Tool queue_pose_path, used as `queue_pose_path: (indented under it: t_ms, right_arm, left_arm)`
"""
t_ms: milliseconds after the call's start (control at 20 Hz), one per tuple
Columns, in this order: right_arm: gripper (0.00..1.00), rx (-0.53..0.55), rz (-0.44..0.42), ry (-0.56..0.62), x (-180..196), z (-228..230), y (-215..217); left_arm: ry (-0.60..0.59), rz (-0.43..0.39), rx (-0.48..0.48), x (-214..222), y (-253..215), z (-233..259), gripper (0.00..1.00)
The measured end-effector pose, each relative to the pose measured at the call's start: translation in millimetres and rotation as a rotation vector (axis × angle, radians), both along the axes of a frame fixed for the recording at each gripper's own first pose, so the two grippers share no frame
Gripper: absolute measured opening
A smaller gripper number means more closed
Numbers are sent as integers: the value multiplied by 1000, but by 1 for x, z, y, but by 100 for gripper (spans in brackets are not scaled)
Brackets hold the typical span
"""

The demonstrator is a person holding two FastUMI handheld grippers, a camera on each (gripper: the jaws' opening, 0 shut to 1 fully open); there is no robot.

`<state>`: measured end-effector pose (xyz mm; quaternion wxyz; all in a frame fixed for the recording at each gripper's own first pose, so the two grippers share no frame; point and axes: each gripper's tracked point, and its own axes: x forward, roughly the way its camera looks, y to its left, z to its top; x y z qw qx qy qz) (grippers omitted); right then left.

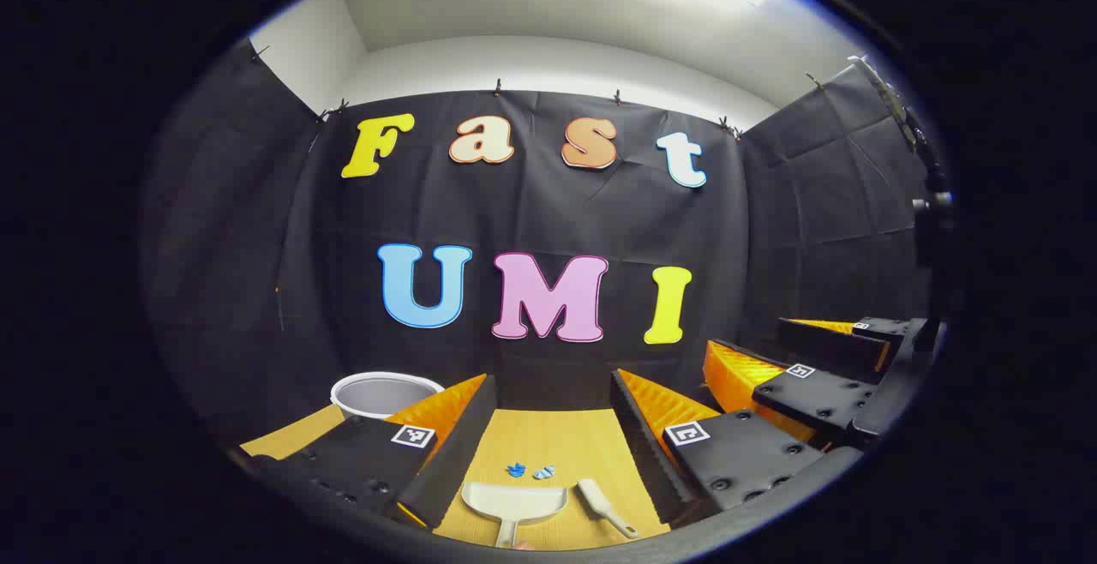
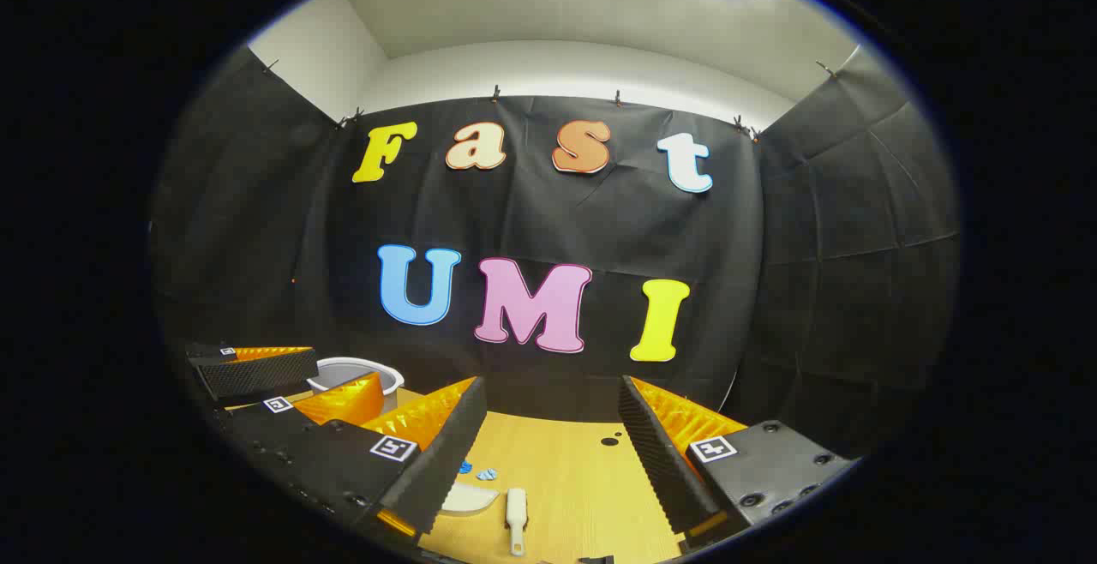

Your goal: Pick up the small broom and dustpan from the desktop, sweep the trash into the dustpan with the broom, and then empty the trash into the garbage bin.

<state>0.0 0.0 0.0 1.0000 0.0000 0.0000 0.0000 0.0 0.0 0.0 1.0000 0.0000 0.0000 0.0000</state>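
Observation:
A white dustpan [image 1: 514, 500] lies on the wooden desktop [image 1: 548, 440], handle toward me, with a small white broom [image 1: 604, 506] just to its right. Two or three blue scraps of trash [image 1: 517, 469] lie just beyond the pan's mouth. My left gripper [image 1: 553, 393] hangs open above them, holding nothing. In the right gripper view the broom [image 2: 515, 513] lies between the fingers of my open right gripper [image 2: 550, 397], also empty. The dustpan [image 2: 467, 498] is partly hidden behind its left finger, and the blue scraps [image 2: 486, 473] show beside it.
A white garbage bin [image 1: 381, 393] stands at the back left of the desktop, against the black cloth wall; it is the same bin [image 2: 343, 373] behind the left gripper's fingers [image 2: 257, 371] in the right gripper view. The right gripper's fingers [image 1: 754, 375] show at the far right. Small dark dots [image 2: 610, 441] mark the wood.

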Motion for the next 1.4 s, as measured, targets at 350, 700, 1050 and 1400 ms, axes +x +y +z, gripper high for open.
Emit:
queue_pose_path:
  t_ms: [350,700,1050,1400]
  right_arm:
    - [96,-27,-16,22,-2,-11,-3]
    - [99,-22,-1,37,3,-15,7]
    - [99,-19,-12,43,1,-20,8]
    - [99,-11,-23,52,-2,-21,11]
  left_arm:
    - [8,9,34,-4,14,-12,80]
    - [15,8,6,-1,15,-14,80]
    - [9,-6,3,-1,15,-16,80]
    - [9,-19,7,-5,17,-16,80]
